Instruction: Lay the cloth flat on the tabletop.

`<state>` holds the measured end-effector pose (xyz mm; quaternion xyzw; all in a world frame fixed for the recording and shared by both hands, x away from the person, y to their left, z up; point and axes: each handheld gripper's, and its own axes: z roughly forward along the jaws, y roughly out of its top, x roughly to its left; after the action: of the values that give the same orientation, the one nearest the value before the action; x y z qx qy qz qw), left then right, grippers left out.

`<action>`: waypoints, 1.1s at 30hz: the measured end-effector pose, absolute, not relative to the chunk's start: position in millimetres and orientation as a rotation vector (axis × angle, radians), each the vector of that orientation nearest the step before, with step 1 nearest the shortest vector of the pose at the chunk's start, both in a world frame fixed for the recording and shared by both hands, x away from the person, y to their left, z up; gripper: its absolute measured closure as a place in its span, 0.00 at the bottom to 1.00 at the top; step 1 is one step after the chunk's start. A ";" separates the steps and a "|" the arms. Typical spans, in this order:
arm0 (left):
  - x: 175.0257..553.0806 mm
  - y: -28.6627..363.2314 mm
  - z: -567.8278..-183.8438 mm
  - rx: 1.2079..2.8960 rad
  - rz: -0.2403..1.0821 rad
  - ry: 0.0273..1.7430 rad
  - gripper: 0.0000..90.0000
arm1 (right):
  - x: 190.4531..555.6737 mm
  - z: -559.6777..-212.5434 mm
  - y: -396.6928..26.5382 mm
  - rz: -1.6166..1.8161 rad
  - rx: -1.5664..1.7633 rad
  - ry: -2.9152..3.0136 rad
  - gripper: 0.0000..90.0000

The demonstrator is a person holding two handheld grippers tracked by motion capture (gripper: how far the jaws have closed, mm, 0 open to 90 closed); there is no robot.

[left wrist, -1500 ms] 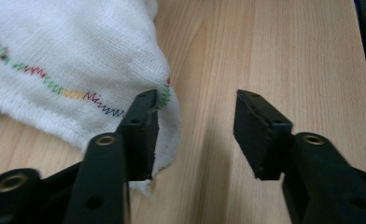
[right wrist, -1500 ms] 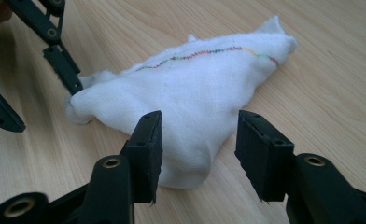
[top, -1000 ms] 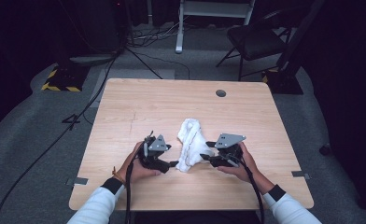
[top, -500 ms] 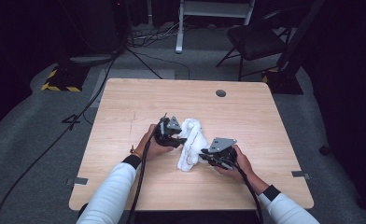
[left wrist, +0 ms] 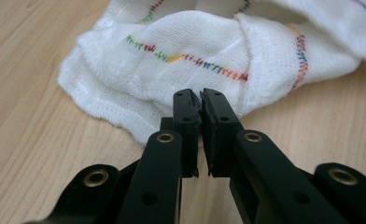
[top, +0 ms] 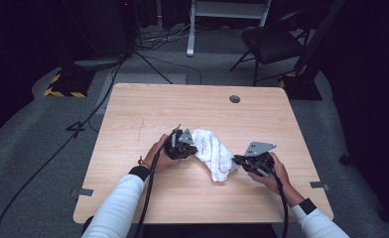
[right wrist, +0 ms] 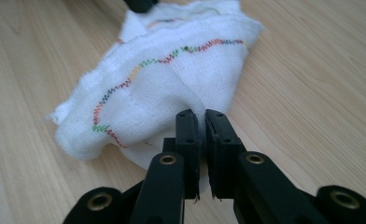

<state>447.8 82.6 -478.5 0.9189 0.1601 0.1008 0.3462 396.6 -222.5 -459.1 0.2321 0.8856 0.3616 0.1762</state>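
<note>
Cloth: white gauze cloth [top: 213, 152] with coloured stitching, bunched mid-table [top: 148, 111], stretched wider than half a second ago
Left gripper [left wrist: 200, 100]: jaws just closed, pinching the cloth's edge
Right gripper [right wrist: 200, 119]: jaws just closed on opposite edge, has swung outward to the right

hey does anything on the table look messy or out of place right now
Only the white cloth: it lies crumpled in a bunched heap, not flat. The left claw and right claw each pinch an edge of it.
</note>
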 end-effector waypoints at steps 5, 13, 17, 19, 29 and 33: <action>435.3 81.8 -478.0 2.405 0.262 0.406 0.94 | 400.0 -462.4 -244.0 0.988 0.741 2.480 0.93; 418.9 81.0 -475.4 2.391 0.273 0.414 0.81 | 399.5 -457.6 -255.2 1.022 0.788 2.421 0.81; 409.0 75.2 -469.6 2.357 0.281 0.418 0.64 | 393.8 -450.4 -245.1 1.094 0.739 2.424 0.70; 404.6 71.6 -466.7 2.337 0.253 0.394 0.53 | 386.3 -446.0 -233.6 1.164 0.669 2.453 0.65; 395.0 34.9 -479.4 2.410 0.229 0.309 0.58 | 376.6 -464.4 -193.7 1.070 0.515 2.593 0.57; 398.7 41.4 -481.2 2.408 0.239 0.309 0.84 | 381.4 -481.8 -189.1 0.950 0.522 2.629 0.63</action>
<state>398.7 41.4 -481.2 0.9269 0.1188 0.0919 0.3440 381.4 -189.1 -481.8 0.1817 0.9142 0.3305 0.1484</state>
